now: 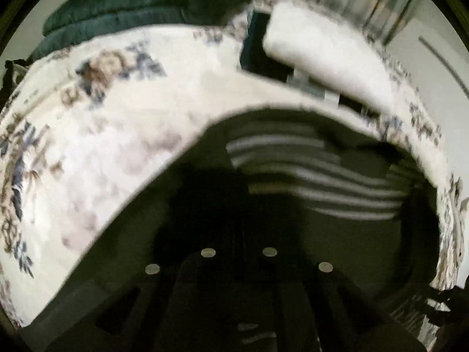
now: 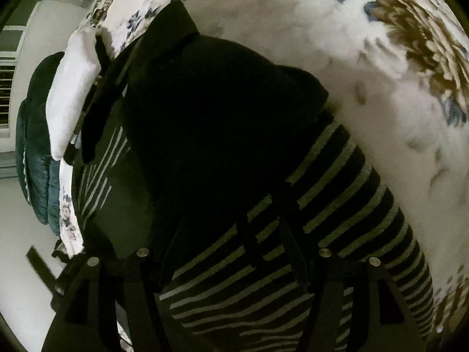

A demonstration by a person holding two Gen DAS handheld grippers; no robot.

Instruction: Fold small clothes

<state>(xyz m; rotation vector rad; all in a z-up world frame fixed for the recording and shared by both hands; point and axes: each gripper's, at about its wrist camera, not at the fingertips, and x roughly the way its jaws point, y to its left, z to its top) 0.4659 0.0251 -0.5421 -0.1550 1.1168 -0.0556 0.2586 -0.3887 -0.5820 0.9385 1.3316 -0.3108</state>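
Observation:
A dark garment with grey stripes (image 1: 316,173) lies on a white floral bedspread (image 1: 117,123). It fills the lower half of the left wrist view, which is blurred. My left gripper (image 1: 239,234) is close over the dark cloth with its fingers drawn together on it. In the right wrist view the same striped garment (image 2: 337,187) has a plain black part (image 2: 219,117) bunched above it. My right gripper (image 2: 266,228) has its dark fingers (image 2: 249,240) close together on the striped cloth.
A white folded cloth (image 1: 322,55) lies on a dark item (image 1: 258,50) at the far side of the bed. A dark green quilted blanket (image 1: 146,3) is piled at the back. The floral bedspread (image 2: 381,58) spreads to the right.

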